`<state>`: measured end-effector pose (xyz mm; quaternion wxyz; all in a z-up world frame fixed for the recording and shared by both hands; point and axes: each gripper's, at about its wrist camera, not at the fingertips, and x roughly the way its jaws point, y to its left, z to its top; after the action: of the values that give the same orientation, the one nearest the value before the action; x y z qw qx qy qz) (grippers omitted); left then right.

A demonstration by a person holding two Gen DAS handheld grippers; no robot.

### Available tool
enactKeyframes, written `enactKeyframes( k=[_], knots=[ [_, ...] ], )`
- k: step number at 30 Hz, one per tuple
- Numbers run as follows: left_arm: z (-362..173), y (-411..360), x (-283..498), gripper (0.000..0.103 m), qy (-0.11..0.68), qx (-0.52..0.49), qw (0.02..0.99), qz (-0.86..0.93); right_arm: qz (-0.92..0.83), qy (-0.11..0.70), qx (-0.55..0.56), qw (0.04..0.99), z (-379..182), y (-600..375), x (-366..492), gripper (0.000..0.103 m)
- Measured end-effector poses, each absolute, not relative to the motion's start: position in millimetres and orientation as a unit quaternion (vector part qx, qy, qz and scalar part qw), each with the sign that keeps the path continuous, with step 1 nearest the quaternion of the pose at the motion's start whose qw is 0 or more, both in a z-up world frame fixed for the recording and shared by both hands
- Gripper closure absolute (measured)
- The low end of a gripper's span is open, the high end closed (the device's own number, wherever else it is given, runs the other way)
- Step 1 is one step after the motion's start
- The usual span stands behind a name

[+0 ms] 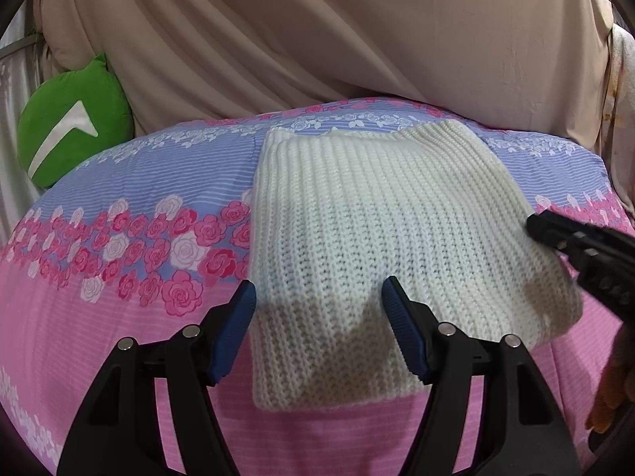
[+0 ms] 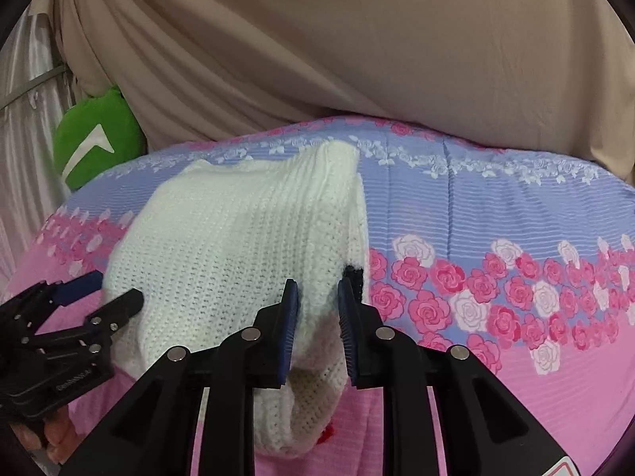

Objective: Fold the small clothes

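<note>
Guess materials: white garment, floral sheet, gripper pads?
Cream-white chunky knitted garment: looks like yarn knit, wool or acrylic, matte; ribbed columns of stitches show. Pink and blue rose-printed bedsheet: thin woven cloth, likely cotton or polyester, flat printed pattern, slight creases. Blue pads on the left gripper: probably rubber or soft plastic with ridged texture, on black rigid plastic fingers.

knit garment (image 1: 357,246): cream-white, ribbed, ahead of and between the left jaws
black patch (image 2: 354,277): on the knit, at the right jaw tip
bedsheet (image 1: 119,317): pink with fine stripes beneath both jaws; a pink-and-white rose band, then lilac-blue stripes, further ahead
cushion (image 1: 71,127): green with a white mark, far left
drape (image 1: 317,31): plain beige, beyond
pads (image 1: 234,333): dark blue on black arms
</note>
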<state>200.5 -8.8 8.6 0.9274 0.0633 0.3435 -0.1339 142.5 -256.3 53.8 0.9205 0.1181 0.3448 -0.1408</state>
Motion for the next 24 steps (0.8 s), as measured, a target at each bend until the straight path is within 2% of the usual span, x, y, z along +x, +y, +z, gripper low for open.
enactKeyframes(
  k=[3,8,10,12,16,18,20,24],
  knots=[
    [5.6,-4.5,195.5,0.038,0.347,0.059,0.927,-0.126,-0.139,0.335,0.112,0.925,60.5,-246.5,125.8,0.084],
    [-1.1,-1.4,181.1,0.031,0.349,0.058,0.929,-0.108,-0.152,0.375,0.096,0.909,25.3,-237.8,121.2,0.084],
    [-6.1,0.0,177.9,0.031,0.356,0.053,0.927,-0.106,-0.148,0.382,0.113,0.905,11.3,-241.5,122.9,0.080],
    [-10.9,1.6,173.5,0.031,0.358,0.051,0.927,-0.101,-0.148,0.375,0.118,0.907,16.7,-241.2,118.3,0.080],
    [-15.0,9.3,158.8,0.019,0.348,0.043,0.933,-0.086,-0.148,0.352,0.121,0.916,30.4,-233.1,97.6,0.078],
    [-18.9,12.7,151.0,0.013,0.348,0.037,0.933,-0.082,-0.147,0.353,0.127,0.915,27.1,-228.6,84.8,0.074],
    [-25.7,13.3,144.5,0.013,0.358,0.033,0.930,-0.080,-0.143,0.360,0.139,0.911,18.7,-225.1,74.5,0.073],
    [-32.3,10.8,128.4,0.011,0.367,0.028,0.927,-0.074,-0.152,0.373,0.160,0.901,-3.2,-215.6,57.3,0.060]
  ],
)
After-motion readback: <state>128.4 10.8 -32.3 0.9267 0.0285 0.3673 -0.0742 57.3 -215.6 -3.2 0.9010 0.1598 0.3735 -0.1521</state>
